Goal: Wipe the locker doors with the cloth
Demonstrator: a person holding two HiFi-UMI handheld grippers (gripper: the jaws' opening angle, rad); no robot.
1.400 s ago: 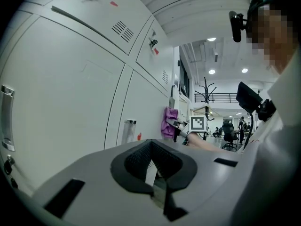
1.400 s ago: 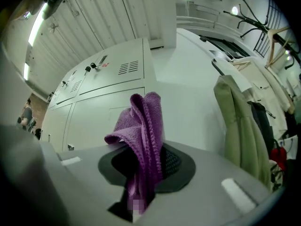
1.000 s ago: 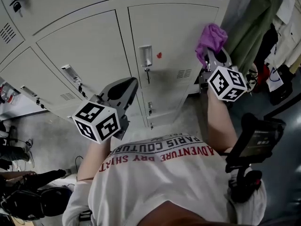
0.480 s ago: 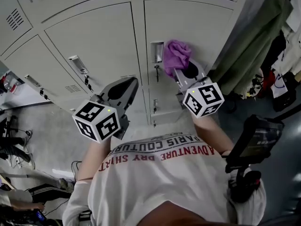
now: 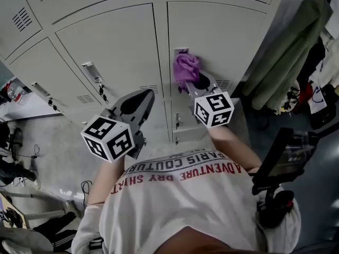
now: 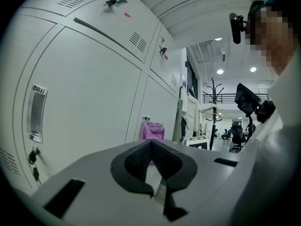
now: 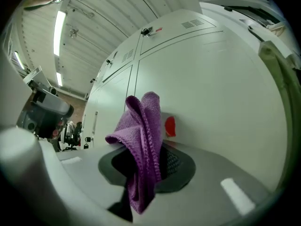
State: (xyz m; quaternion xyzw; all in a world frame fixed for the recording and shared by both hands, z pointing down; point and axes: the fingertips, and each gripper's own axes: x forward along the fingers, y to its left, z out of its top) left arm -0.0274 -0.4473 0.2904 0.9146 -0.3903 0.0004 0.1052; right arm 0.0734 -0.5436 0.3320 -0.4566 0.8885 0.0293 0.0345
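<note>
Well, the right gripper [image 5: 197, 82] at twelve o'clock clamps the purple cloth [image 5: 185, 69] by a locker door [image 5: 222, 41] — the left gripper [image 5: 137, 98], at eight o'clock, is closed, empty.

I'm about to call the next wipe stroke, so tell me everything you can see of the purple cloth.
The purple cloth is a terry-like rag with a stitched edge, bunched into upright folds. The right gripper is shut on its lower part, and a short end hangs below the jaws. Its free top points at the locker door, right by the handle. In the left gripper view it seems to meet the door, but contact can't be confirmed.
</note>
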